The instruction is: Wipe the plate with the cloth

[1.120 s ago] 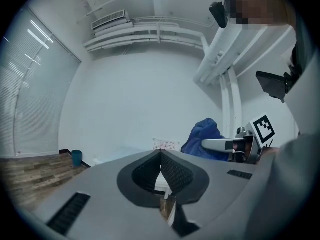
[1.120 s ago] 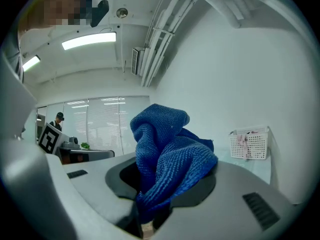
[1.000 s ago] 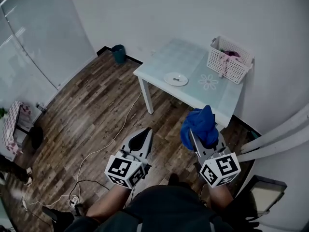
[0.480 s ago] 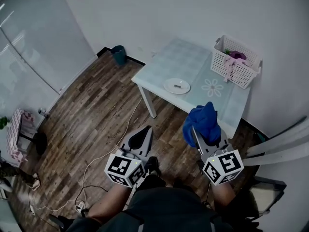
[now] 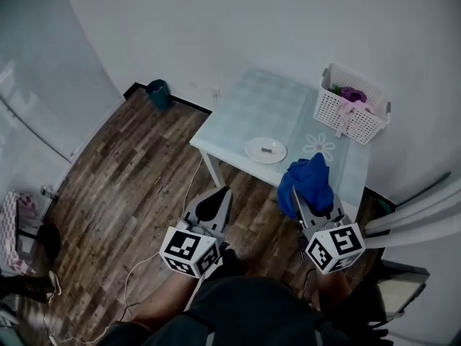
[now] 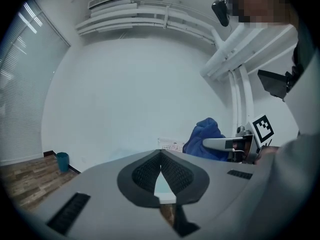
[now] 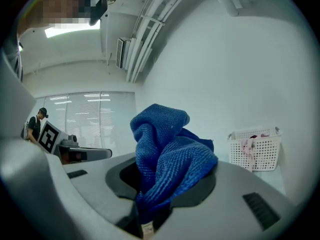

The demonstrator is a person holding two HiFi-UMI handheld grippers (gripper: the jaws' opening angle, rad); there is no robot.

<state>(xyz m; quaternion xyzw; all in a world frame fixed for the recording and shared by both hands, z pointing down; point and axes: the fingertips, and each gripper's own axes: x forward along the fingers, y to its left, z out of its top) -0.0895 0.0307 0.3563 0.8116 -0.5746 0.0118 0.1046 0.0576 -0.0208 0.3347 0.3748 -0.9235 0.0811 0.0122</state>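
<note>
The pale table (image 5: 245,110) is the biggest thing, up at 12 o'clock in the head view. A white basket (image 5: 356,114) sits at its far right corner. The white plate (image 5: 265,150) lies flat near the table's front edge, and a small dark bit lies on it; I cannot tell what that is.

The blue cloth (image 5: 306,182) is bunched up and pinched tight in the right gripper (image 5: 311,200). It sticks up out of the jaws in a soft heap. The left gripper (image 5: 220,197) has its jaws pressed together at the tips with nothing between them.

From the cloth, the plate is at about 10 o'clock, ahead and a bit to the left. Both grippers hang over the wooden floor, well apart from the table. The plate is round, so it has no long side. I think the right gripper must go forward and left to put the cloth on it.
</note>
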